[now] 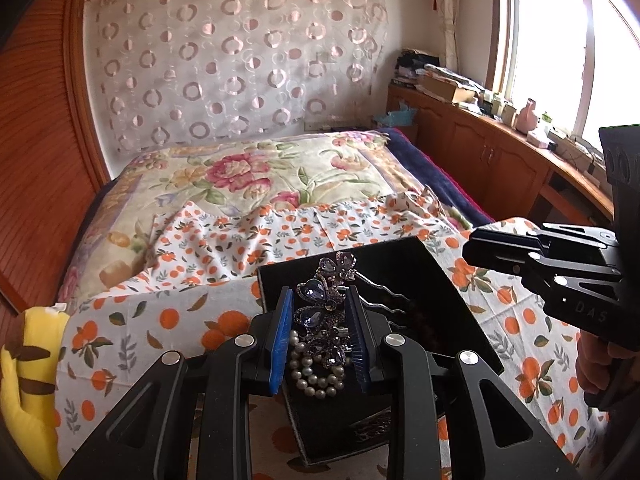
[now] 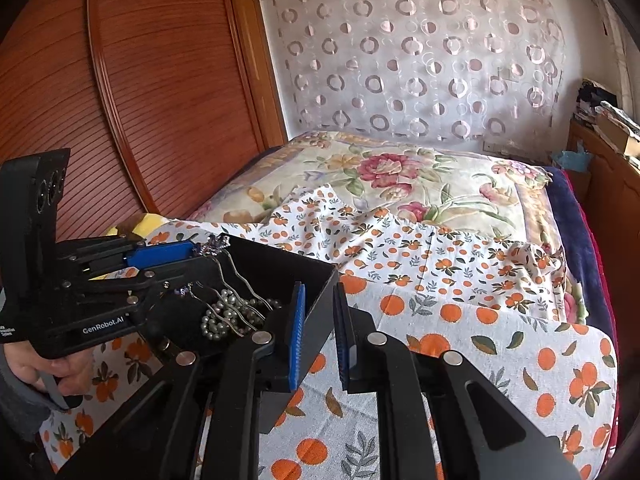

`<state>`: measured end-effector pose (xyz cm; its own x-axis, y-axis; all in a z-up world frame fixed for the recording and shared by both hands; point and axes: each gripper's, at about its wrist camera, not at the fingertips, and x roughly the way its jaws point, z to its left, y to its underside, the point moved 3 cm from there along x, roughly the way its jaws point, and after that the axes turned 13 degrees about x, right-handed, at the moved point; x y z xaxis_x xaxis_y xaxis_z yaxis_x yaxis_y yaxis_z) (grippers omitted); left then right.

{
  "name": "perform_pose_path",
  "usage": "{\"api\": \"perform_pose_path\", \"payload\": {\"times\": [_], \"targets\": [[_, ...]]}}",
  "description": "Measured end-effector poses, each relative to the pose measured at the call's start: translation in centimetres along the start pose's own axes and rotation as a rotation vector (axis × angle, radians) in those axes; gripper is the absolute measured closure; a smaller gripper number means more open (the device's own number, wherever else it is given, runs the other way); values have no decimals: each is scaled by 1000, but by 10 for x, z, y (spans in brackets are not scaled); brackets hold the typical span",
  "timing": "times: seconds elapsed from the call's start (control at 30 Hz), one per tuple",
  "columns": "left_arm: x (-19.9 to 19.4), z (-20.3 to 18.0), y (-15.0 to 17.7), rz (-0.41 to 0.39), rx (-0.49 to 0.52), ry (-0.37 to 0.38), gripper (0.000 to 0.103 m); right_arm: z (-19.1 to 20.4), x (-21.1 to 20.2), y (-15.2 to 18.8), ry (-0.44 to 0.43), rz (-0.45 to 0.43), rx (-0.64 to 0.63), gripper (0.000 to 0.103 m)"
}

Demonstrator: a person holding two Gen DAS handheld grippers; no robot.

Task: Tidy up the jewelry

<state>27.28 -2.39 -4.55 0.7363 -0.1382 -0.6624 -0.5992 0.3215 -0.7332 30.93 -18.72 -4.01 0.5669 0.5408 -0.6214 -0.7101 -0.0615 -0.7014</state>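
At the far left a yellow plush toy [image 1: 28,364] lies against the edge of the bed [image 1: 248,168], partly under the orange-print cloth [image 1: 132,332] that covers the near end. Your left claw [image 1: 320,336] is closed on the purple rhinestone hairpin [image 1: 320,304], its blue pads [image 1: 280,344] pressing either side of the jewelled butterfly head, holding it over the black box [image 1: 448,280]. The hairpin's wavy metal prongs [image 2: 240,292] hang down into the box, above a string of pearls [image 2: 224,320] lying on the box floor. The box rests on the cloth. To the right, your right claw [image 2: 320,336] is narrowed around the box's near right wall [image 2: 316,320], one finger inside and one outside; whether the pads actually press the wall, I cannot tell. Further right, a cluttered wooden worktop [image 1: 520,140] runs under the window [image 1: 560,40].
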Motion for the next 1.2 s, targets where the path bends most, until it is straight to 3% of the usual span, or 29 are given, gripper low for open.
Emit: {"api": "perform_pose_path", "payload": {"times": [0.1,0.2,0.63,1.03,1.1,1.13,1.2], "targets": [[1,-3,0,5,10,7,77,-1,0,0,0,0,0,87],[-3,-4,0,-5,19,-3,63,0,0,0,1,-2,-1,87],[-53,-10,30,-29,20,-4,55,18,-34,-4,25,-36,-62,87],[-83,-26,85,25,32,18,54,17,-66,62,64,8,-32,87],[-87,-30,92,29,36,21,50,18,-67,71,66,22,-25,87],[-89,-33,96,29,40,21,41,18,-68,77,68,29,-23,87],[-92,-37,102,29,50,24,40,20,-69,86,72,40,-20,87]]}}
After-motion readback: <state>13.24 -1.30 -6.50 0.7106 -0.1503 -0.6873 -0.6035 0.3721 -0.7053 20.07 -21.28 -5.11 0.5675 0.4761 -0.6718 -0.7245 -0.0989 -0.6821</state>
